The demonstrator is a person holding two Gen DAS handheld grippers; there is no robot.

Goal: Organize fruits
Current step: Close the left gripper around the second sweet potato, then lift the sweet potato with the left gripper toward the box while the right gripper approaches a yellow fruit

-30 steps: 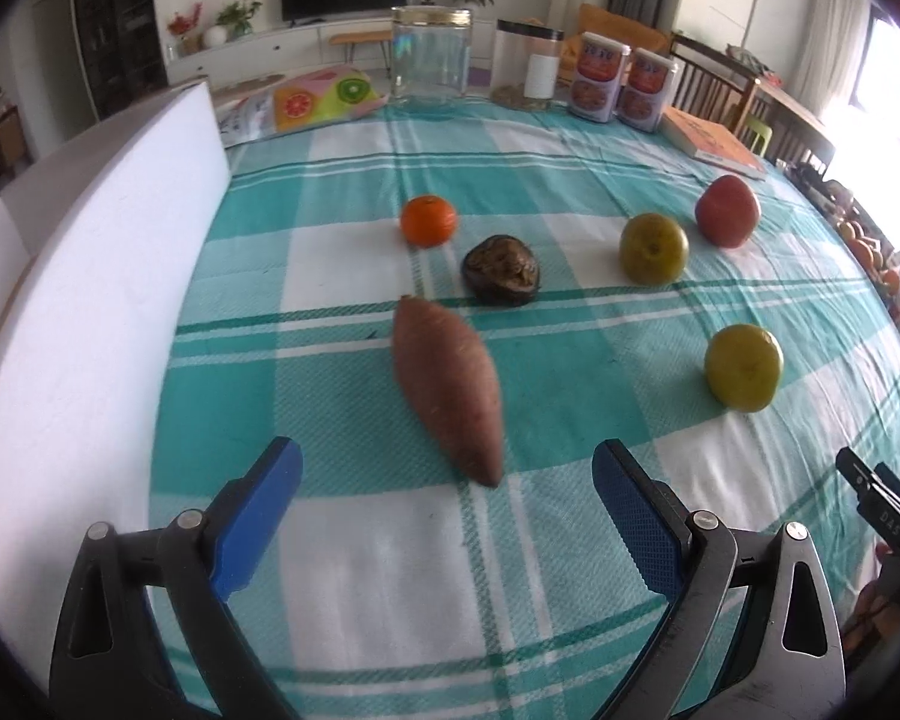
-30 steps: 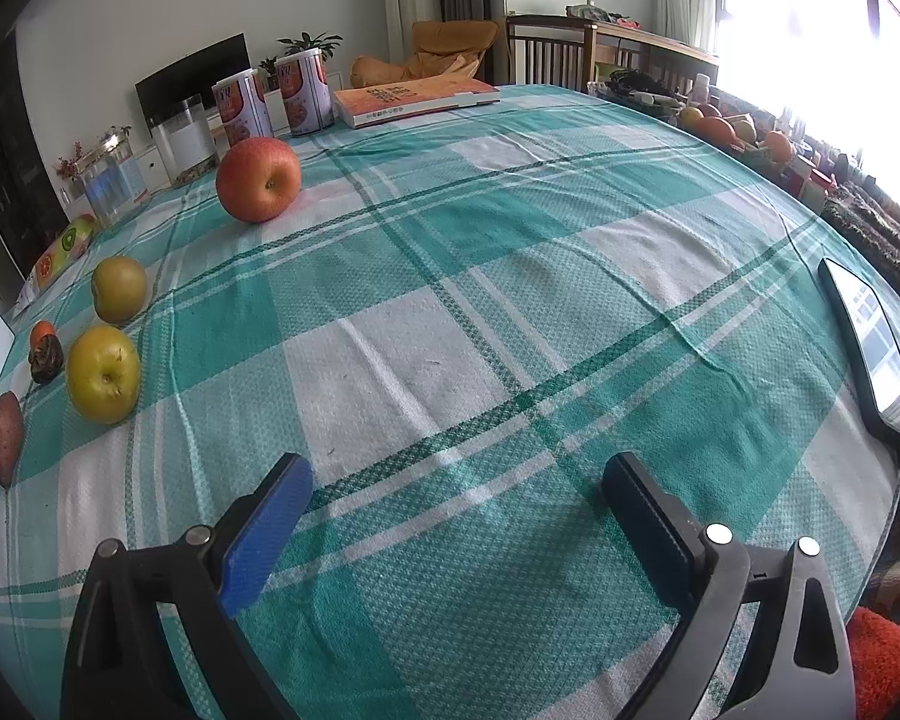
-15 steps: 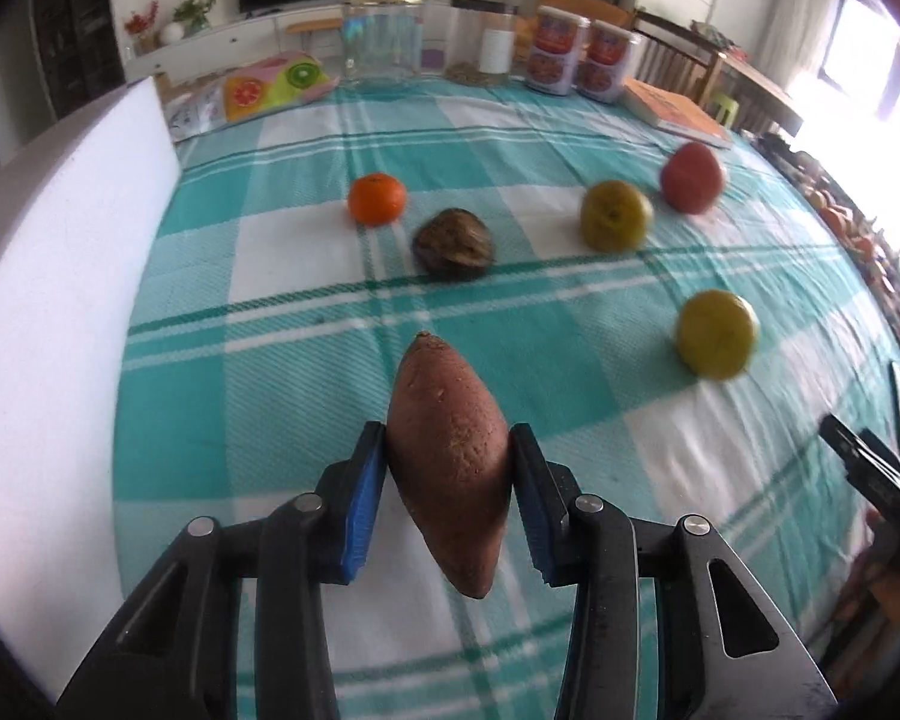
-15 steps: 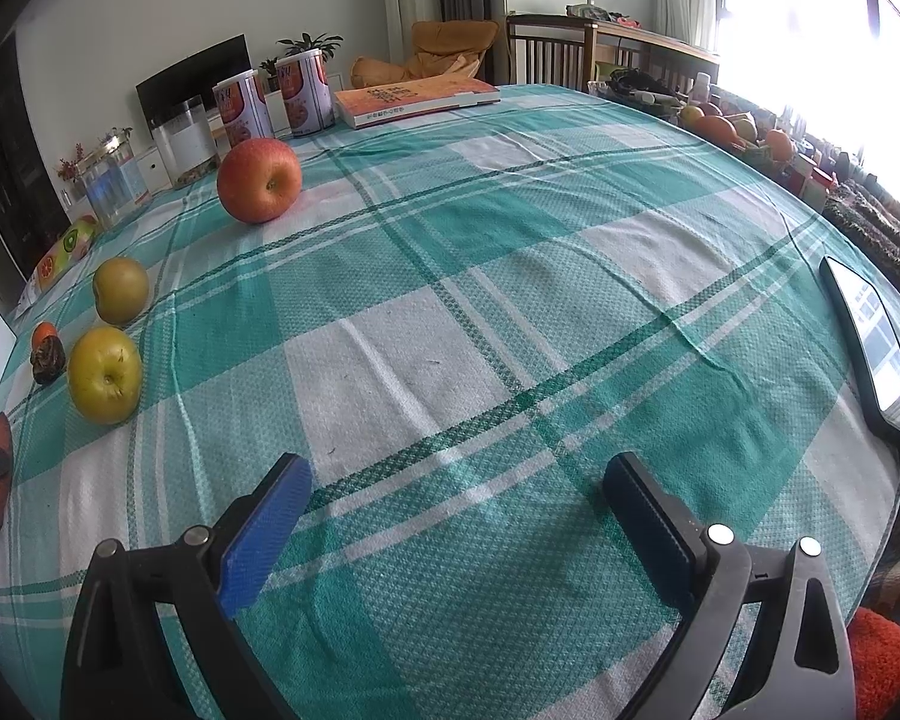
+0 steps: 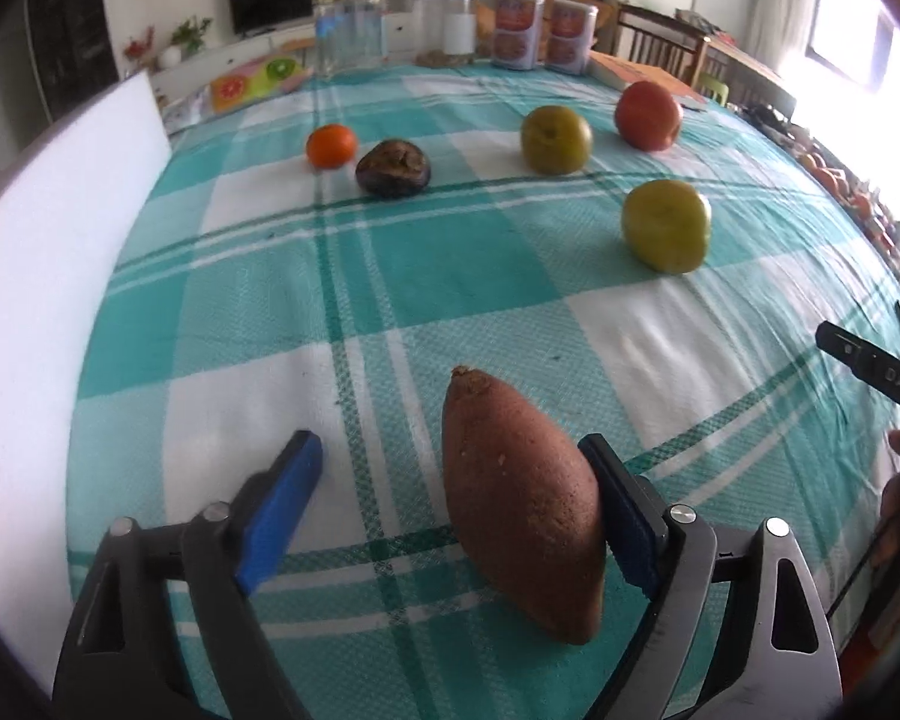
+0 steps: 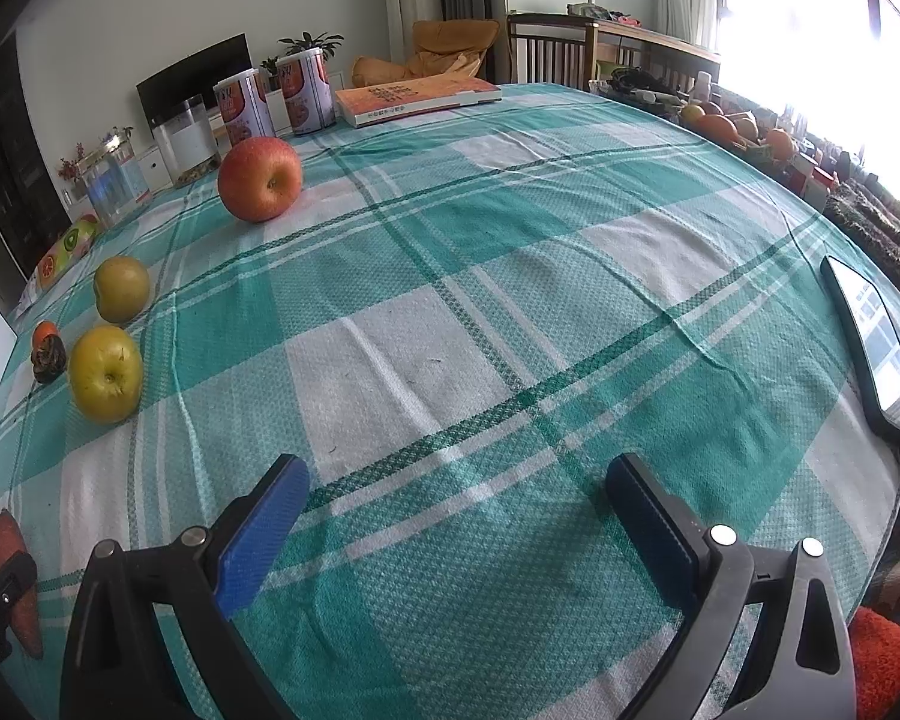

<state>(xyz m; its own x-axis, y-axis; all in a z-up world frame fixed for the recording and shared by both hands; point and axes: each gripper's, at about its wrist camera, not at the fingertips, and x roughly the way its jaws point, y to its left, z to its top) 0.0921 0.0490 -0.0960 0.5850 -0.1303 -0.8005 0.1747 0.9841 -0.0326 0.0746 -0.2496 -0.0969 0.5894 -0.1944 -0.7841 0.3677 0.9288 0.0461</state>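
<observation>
Left wrist view: the left gripper (image 5: 450, 492) had its jaws spread, with the sweet potato (image 5: 519, 498) lying between them on the desk (image 5: 222, 312), which was covered by a teal-and-white checked cloth. The sweet potato leaned against the right blue pad, its pointed end aimed away from the camera, while the left pad stood apart from it. Beyond it lay a dark brown wrinkled fruit (image 5: 393, 168) just beside a tangerine (image 5: 331, 146). To the right sat a yellow-green apple (image 5: 666, 225), with a second green apple (image 5: 556, 139) and a red apple (image 5: 648, 115) farther back. A white foam board (image 5: 42, 276) stood along the left edge of the desk. Glass jars (image 5: 350, 29) and two printed cans (image 5: 543, 31) lined the far edge.

Right wrist view: the right gripper (image 6: 459, 510) hovered over bare cloth with its jaws spread wide and nothing between them. The red apple (image 6: 260, 177), both green apples (image 6: 105, 382) and the tangerine (image 6: 44, 331) appeared at the left, well apart from this gripper. The sweet potato (image 6: 12, 576) showed at the lower left edge. A book (image 6: 417, 99) lay at the far side, and a smartphone (image 6: 876, 348) rested near the right edge.
</observation>
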